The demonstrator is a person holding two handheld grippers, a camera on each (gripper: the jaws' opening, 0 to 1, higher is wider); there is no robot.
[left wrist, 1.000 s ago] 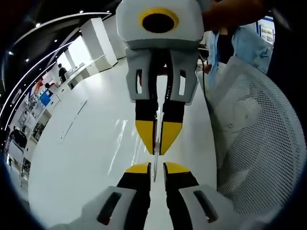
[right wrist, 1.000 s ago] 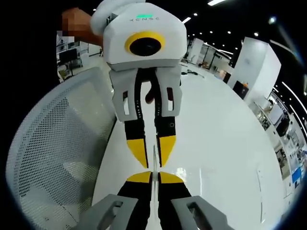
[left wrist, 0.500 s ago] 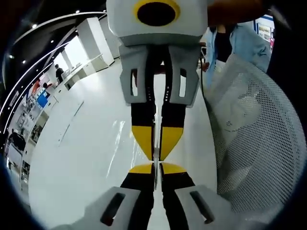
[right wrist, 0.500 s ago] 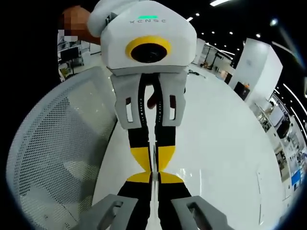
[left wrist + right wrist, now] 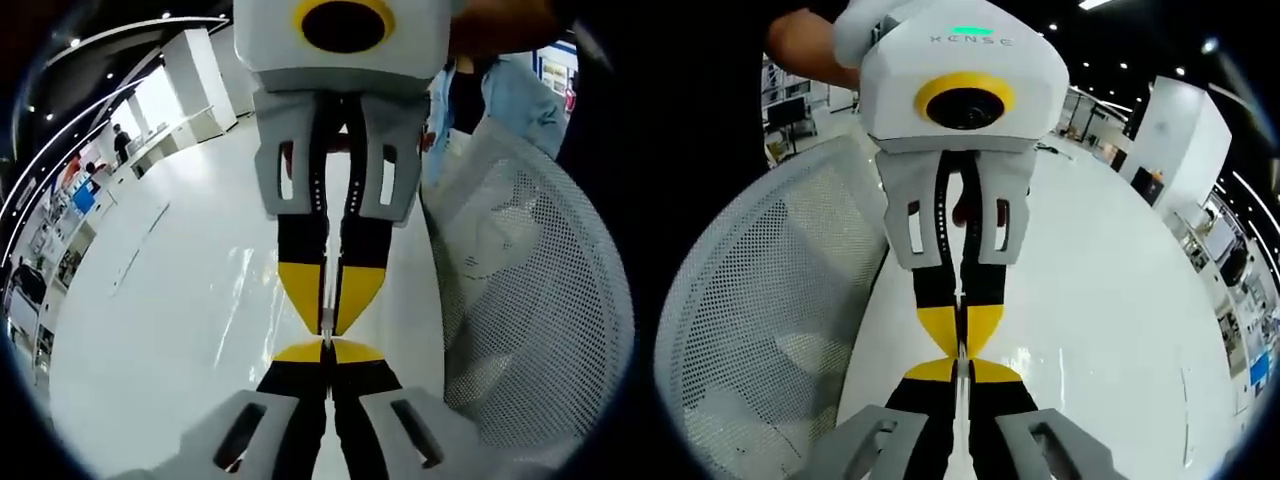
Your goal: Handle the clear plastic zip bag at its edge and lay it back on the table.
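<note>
The clear plastic zip bag (image 5: 326,298) shows edge-on as a thin pale line running between two grippers that face each other tip to tip above the white table (image 5: 160,330). In the left gripper view, my left gripper (image 5: 326,352) rises from the bottom, shut on the bag's edge. The right gripper (image 5: 326,322) comes down from the top, also shut on it. In the right gripper view, my right gripper (image 5: 960,372) is at the bottom and the left gripper (image 5: 960,336) hangs above it, with the bag's (image 5: 960,352) edge pinched between both pairs of yellow tips.
A white mesh chair back (image 5: 530,300) stands close beside the table edge, seen again in the right gripper view (image 5: 750,330). A person in a light blue top (image 5: 510,90) is behind it. A hand (image 5: 805,45) holds the left gripper. The table (image 5: 1100,320) stretches away, glossy and bare.
My left gripper's jaws, slightly apart a second ago, have shut on the bag's edge. The two grippers have drawn closer until their tips nearly meet.
</note>
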